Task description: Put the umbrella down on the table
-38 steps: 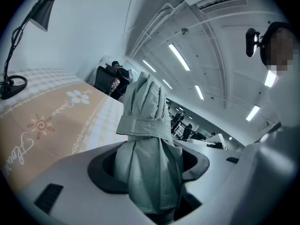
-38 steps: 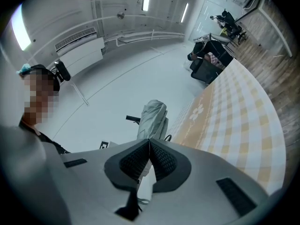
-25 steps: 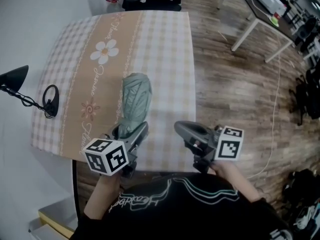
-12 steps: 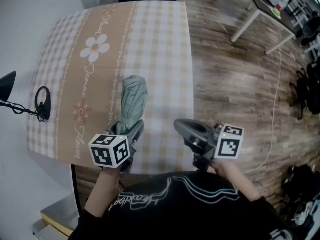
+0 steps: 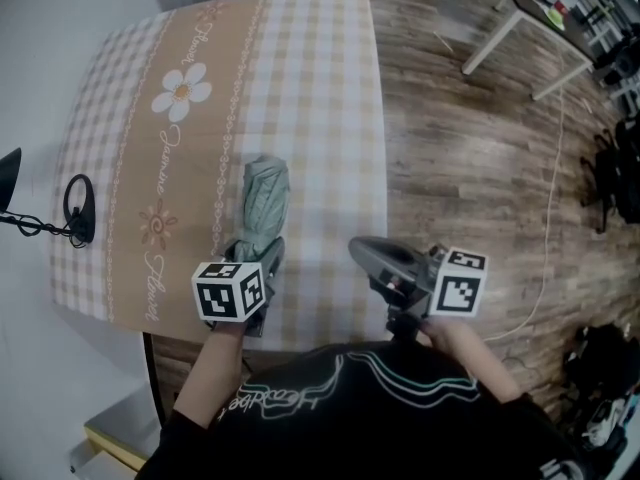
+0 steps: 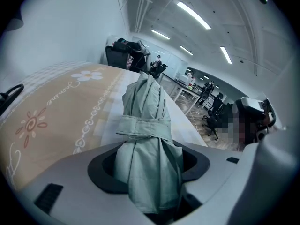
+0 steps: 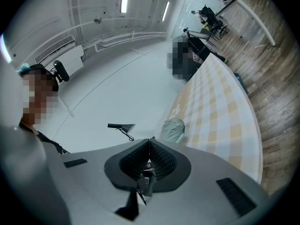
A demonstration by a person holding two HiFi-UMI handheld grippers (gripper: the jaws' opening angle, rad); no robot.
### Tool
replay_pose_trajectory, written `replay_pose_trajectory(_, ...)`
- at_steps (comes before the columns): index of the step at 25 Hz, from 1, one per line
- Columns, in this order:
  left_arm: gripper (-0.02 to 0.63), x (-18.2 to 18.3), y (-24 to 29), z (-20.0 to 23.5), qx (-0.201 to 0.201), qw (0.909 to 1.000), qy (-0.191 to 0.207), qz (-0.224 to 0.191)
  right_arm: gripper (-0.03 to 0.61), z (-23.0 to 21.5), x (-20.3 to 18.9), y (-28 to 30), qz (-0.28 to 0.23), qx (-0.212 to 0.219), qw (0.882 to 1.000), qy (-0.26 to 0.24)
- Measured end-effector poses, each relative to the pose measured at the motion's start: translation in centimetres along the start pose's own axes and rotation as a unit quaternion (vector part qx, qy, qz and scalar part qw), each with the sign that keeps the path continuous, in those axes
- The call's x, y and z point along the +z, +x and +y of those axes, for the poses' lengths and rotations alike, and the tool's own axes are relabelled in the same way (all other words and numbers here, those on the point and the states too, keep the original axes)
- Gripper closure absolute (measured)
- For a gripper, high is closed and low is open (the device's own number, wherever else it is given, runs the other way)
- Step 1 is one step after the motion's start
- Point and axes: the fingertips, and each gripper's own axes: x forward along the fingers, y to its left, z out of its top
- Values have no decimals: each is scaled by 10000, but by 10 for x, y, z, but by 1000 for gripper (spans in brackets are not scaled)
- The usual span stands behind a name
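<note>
Left gripper (image 5: 256, 260) lowered, tilted down, jaws clamping umbrella (image 5: 264, 190)

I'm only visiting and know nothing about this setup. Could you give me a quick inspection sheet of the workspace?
Surface: table under a checked cloth with a tan flowered band.
Job's things: folded green umbrella, strap fastened, pointing away from the person over the table; whether it touches the table is unclear.
Clutter: black lamp at the table's left edge.
Grippers: left gripper closed on the umbrella's near end; right gripper shut, empty, at the table's near edge.
Cables: pale cable on the floor.
Surroundings: wooden floor, white desk, dark bags at right.
</note>
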Motion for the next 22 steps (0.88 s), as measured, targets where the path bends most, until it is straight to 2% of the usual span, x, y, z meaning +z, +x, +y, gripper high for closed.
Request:
replay_pose_trajectory(6,356,-17,17,9,228,9993,2,283,566,-5,1,0,-13,-31,10000,63)
replay_pose_trajectory(16,347,-23,25,8,741,9959,330,411,566,-6,-3,-1,-20,-31,9999,125)
replay_pose_trajectory(22,345,-24,27,5,790,9951,453,382,566,-4,-12,-2,8,-36,9999,124)
